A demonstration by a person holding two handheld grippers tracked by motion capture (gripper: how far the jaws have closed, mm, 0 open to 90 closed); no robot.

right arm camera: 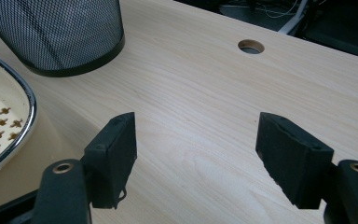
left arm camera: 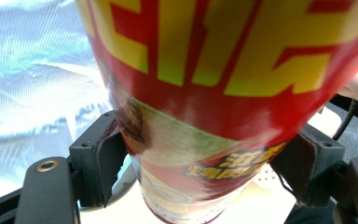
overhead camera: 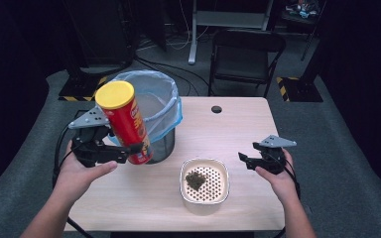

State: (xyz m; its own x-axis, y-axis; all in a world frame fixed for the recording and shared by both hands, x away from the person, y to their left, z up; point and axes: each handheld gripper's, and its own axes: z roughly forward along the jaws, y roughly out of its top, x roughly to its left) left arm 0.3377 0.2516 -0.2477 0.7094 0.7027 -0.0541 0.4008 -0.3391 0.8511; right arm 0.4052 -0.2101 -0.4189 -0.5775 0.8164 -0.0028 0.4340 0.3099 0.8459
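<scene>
At left of centre in the high view, the left gripper (overhead camera: 129, 151) pinches the red crisp canister (overhead camera: 124, 121) low down, beside the lined mesh bin (overhead camera: 166, 106). Probably binning it: lift over the rim, then release. The right gripper (right arm camera: 196, 154) hovers spread above the bench (right arm camera: 205, 84).

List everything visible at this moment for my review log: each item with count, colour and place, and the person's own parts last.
Chip can: one, red with yellow lid, tilted, lifted beside the bin.
Mesh bin: one, black with pale blue liner, far left of table.
Perforated tray: one, cream, near centre, holding a dark clump.
Table: one, light wood, with a cable hole.
Folding chair: one, black, beyond the table.
Left tongs: black, shut on the chip can.
Right tongs: black, open over bare table.
</scene>
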